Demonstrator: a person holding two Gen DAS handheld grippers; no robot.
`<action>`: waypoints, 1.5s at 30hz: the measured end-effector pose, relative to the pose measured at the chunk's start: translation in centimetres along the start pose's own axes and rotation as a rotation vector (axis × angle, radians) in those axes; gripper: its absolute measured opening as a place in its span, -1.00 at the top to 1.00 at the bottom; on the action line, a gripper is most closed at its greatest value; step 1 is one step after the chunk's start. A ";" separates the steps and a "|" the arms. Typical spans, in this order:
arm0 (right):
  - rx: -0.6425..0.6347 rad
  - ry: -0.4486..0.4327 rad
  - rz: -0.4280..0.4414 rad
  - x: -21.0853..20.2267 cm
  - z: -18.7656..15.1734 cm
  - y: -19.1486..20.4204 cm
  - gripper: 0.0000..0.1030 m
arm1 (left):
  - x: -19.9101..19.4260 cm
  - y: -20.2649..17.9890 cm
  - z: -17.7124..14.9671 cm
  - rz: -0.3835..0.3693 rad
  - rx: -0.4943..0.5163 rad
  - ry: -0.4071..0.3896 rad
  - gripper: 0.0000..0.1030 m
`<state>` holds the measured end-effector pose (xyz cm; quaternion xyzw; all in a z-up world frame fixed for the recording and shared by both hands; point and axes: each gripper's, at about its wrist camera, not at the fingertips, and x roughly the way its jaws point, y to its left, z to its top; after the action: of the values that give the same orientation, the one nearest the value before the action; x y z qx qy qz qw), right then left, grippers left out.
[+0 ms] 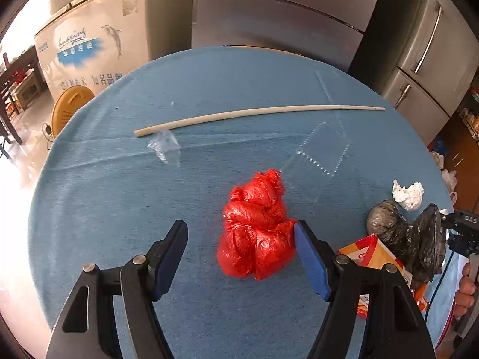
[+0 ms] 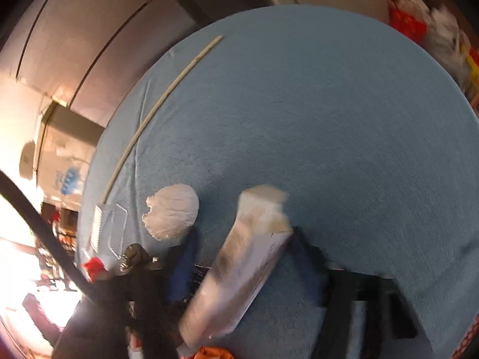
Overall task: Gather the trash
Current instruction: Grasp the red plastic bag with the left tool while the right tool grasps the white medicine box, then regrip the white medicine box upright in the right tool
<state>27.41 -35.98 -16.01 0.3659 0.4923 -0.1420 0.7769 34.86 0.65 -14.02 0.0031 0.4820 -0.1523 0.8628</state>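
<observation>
A crumpled red plastic bag lies on the blue round table. My left gripper is open just above it, right pad touching the bag's edge. A clear plastic scrap, a long white tube, a clear clamshell box, a white paper wad, a black bag and an orange carton also lie there. My right gripper holds a white carton between its blue pads; the view is blurred. The white wad lies just beyond.
A chest freezer and steel fridges stand behind the table. A yellow stool is at the table's far left edge. Bags of clutter sit beyond the table's right side.
</observation>
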 end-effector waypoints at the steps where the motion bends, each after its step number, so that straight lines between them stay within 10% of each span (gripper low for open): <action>1: -0.028 -0.013 -0.020 0.1 0.0 0.5 0.19 | 0.1 -0.1 -0.1 -0.009 0.007 0.000 -0.42; 4: -0.061 -0.019 -0.026 -0.2 0.1 0.1 0.32 | 0.5 -0.4 -0.3 -0.048 0.015 0.012 0.04; 23: -0.051 0.008 -0.070 -6.6 -4.4 -9.2 0.43 | -6.5 -4.3 -7.3 -0.057 0.191 -0.069 0.11; 29: -0.084 -0.029 -0.194 -9.6 -5.4 -11.4 0.16 | -9.4 -6.3 -10.0 -0.084 0.242 -0.098 0.11; 31: -0.125 -0.075 -0.252 -10.7 -5.7 -11.7 -0.57 | -10.1 -6.9 -10.6 -0.095 0.256 -0.107 0.11; 40: 0.000 -0.046 -0.153 -13.6 -6.9 -14.4 -0.57 | -11.5 -8.5 -11.6 -0.127 0.286 -0.128 0.11; 45: -0.048 -0.027 -0.245 -11.3 -6.9 -10.4 -0.56 | -12.7 -9.0 -11.7 -0.144 0.280 -0.153 0.11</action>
<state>11.48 -39.89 -12.36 0.2821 0.5260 -0.2289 0.7690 16.55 -2.81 -8.43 0.0771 0.3881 -0.2790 0.8750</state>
